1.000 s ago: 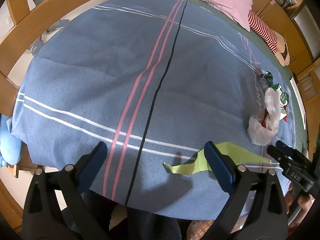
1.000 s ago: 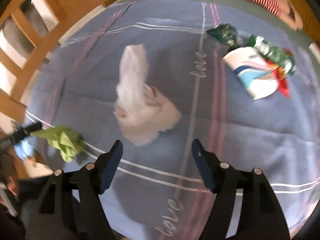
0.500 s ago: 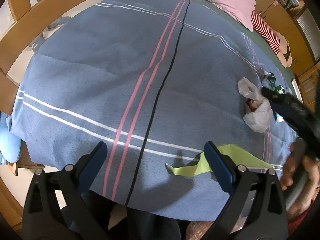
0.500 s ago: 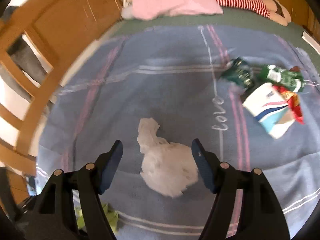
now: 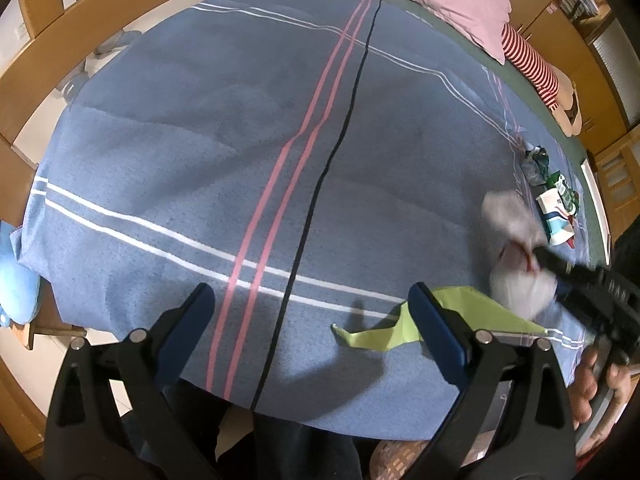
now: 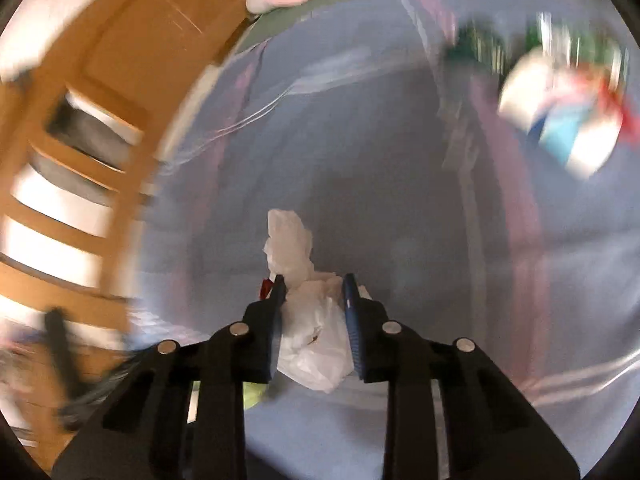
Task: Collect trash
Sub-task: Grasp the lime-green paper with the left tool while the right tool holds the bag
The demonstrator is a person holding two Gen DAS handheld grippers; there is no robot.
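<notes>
r gripper (image 6: pixel 314 292): jaws closing on the white plastic bag (image 6: pixel 310 332), the bag sits between the two fingers and both pads press on its sides. in the l wrist view this gripper (image 5: pixel 540 254) comes in from the right edge, tip at the pinched waist of the bag (image 5: pixel 516 264).
l gripper (image 5: pixel 310 312): fingers wide apart, nothing between them, touching nothing. it hangs over the near edge of the blue blanket (image 5: pixel 240 140).
white bag, place: on the blanket, near the right-front corner, just beside the green wrapper (image 5: pixel 384 330).
white bag, axis: long axis runs along the r gripper fingers, away from the cam; thin twisted end points away, fat end lies back between the finger bases. small red bit (image 6: pixel 265 288) shows at the left pad, cannot tell what it is.
green wrapper, axis: flat, long, lies across the view; thin tail points left, partly behind the l gripper's right finger.
other trash: white-blue packet (image 5: pixel 554 214) and dark green wrappers (image 5: pixel 536 160) farther on the blanket, well apart from the bag; blurred in the r wrist view.
hand (image 5: pixel 596 384): person's hand holds the r gripper body at the lower right edge.
</notes>
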